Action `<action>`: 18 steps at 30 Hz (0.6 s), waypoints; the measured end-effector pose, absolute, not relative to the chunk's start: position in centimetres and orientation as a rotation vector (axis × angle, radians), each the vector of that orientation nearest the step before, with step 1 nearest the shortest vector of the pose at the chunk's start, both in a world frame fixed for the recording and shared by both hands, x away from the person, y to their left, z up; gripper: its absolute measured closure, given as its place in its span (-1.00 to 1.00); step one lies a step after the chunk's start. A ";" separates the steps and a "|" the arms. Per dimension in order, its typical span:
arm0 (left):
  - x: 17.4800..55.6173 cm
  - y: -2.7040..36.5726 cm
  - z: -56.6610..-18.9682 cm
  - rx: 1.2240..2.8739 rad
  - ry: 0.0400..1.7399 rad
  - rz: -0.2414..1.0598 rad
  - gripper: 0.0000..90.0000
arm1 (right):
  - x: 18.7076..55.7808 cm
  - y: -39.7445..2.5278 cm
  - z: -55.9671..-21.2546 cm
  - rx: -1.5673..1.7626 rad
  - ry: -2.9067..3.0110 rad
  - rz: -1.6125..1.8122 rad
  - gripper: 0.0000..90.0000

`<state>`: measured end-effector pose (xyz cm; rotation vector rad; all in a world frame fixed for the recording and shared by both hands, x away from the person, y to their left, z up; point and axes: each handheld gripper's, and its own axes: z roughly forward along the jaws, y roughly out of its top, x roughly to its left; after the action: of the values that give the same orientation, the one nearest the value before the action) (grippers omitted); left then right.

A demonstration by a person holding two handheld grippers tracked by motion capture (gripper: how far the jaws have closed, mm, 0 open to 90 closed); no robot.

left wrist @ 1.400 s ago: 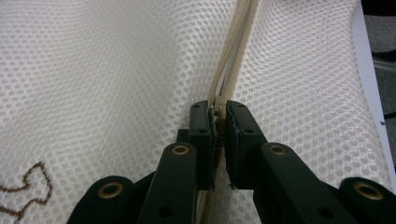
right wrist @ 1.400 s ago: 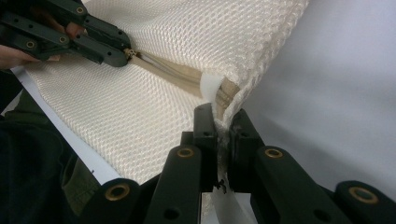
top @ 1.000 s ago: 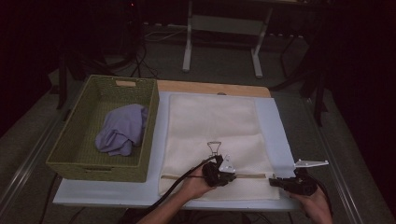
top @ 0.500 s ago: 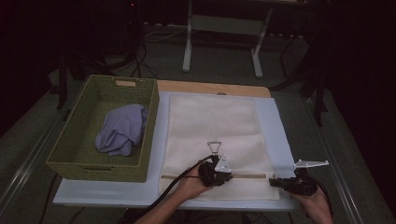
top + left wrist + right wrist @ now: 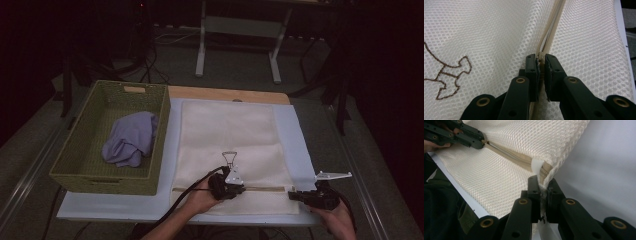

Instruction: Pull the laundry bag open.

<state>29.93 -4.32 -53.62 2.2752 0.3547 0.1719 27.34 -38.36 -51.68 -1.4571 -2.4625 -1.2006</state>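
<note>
A cream mesh bag [image 5: 230, 130] lies flat on a pale blue mat [image 5: 296, 140]. A tan zipper [image 5: 265, 188] runs across its near end. My left gripper [image 5: 243, 188] sits on that zipper line, jaws shut on the zipper pull [image 5: 541, 58], with the zipper [image 5: 554, 25] stretching away ahead. My right gripper [image 5: 292, 194] is at the bag's near right corner. In the right gripper view it [image 5: 542, 186] is shut on the bag's edge by a white tab [image 5: 537, 167] at the zipper's end. The left gripper [image 5: 461, 135] shows farther along the zipper [image 5: 509, 152].
A green woven basket [image 5: 100, 182] stands left of the mat with a lavender cloth [image 5: 131, 142] inside. A wooden board edge [image 5: 225, 94] lies behind the mat. A brown stitched outline [image 5: 446, 75] marks the mesh. Metal table legs [image 5: 201, 45] stand beyond.
</note>
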 end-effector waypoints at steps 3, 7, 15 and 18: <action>29.9 -4.1 -53.7 2.270 0.360 0.170 0.83 | 27.3 -38.4 -51.7 -1.457 -2.462 -1.202 0.88; 29.9 -3.8 -53.7 2.272 0.364 0.169 0.83 | 27.3 -38.4 -51.7 -1.457 -2.463 -1.200 0.88; 29.8 -3.2 -53.7 2.271 0.369 0.172 0.83 | 27.3 -38.3 -51.7 -1.459 -2.468 -1.193 0.88; 29.8 -3.0 -53.7 2.272 0.368 0.175 0.83 | 27.3 -38.3 -51.7 -1.458 -2.468 -1.192 0.88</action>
<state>29.82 -2.96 -53.67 2.2719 0.3676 0.1751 27.27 -38.33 -51.72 -1.4579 -2.4676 -1.1922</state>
